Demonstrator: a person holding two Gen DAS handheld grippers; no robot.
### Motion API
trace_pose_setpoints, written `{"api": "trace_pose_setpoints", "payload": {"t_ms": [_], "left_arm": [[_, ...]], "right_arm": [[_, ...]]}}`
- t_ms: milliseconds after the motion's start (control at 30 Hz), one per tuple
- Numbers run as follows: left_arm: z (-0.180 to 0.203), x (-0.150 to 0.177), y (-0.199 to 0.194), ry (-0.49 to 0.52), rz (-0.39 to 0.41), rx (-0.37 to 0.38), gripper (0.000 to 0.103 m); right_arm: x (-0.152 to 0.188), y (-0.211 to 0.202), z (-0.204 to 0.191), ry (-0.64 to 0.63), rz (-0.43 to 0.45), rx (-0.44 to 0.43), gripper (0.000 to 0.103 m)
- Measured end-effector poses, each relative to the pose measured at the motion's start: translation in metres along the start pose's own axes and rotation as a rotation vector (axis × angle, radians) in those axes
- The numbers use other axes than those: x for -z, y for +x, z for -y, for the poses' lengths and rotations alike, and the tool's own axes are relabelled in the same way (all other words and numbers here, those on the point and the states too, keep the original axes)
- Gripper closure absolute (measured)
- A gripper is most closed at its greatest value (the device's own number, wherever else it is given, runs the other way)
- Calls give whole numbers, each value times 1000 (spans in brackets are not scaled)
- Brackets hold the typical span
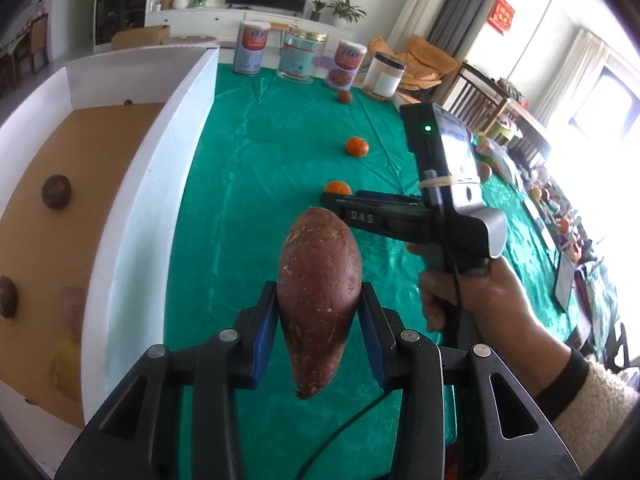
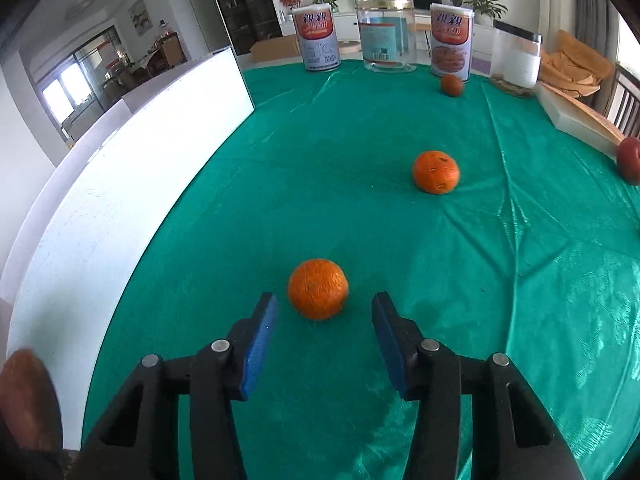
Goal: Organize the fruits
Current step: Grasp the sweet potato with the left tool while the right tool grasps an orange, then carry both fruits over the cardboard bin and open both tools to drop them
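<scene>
The big white box (image 1: 152, 184) sits on the left of the green bench (image 2: 360, 220). The left hand-held gripper (image 1: 320, 320) pinches a sweet potato (image 1: 319, 300) up in the air beside the box; I think it goes in next. The right hand-held gripper (image 2: 324, 312) is spread, with an orange (image 2: 318, 289) just ahead. It should slide forward, then squeeze. Jars (image 2: 386, 36) stand at the back.

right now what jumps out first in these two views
The big reddish sweet potato clamped in the left gripper, held above the green tablecloth beside the white box. Then the bright orange on the cloth just ahead of the right gripper, whose fingers are not touching it.
</scene>
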State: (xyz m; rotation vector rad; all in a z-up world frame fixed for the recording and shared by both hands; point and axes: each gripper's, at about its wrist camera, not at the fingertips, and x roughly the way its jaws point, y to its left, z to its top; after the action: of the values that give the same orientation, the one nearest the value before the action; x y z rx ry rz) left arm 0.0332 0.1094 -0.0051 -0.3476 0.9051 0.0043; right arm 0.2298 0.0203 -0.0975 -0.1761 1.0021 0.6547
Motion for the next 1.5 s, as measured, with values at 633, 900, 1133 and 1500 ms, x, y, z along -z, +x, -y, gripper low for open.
{"api": "trace_pose_setpoints", "payload": {"t_ms": [633, 900, 1133, 1500], "left_arm": [[14, 3, -47, 21, 24, 94, 63], [-33, -9, -123, -69, 125, 72, 63], [-115, -5, -150, -170, 142, -123, 63], [-193, 27, -85, -290, -42, -253, 63]], "right_arm": [[47, -114, -8, 171, -50, -255, 74], [34, -161, -68, 46, 2, -334, 74], [17, -168, -153, -114, -17, -441, 74], [5, -88, -253, -290, -140, -326, 72]]}}
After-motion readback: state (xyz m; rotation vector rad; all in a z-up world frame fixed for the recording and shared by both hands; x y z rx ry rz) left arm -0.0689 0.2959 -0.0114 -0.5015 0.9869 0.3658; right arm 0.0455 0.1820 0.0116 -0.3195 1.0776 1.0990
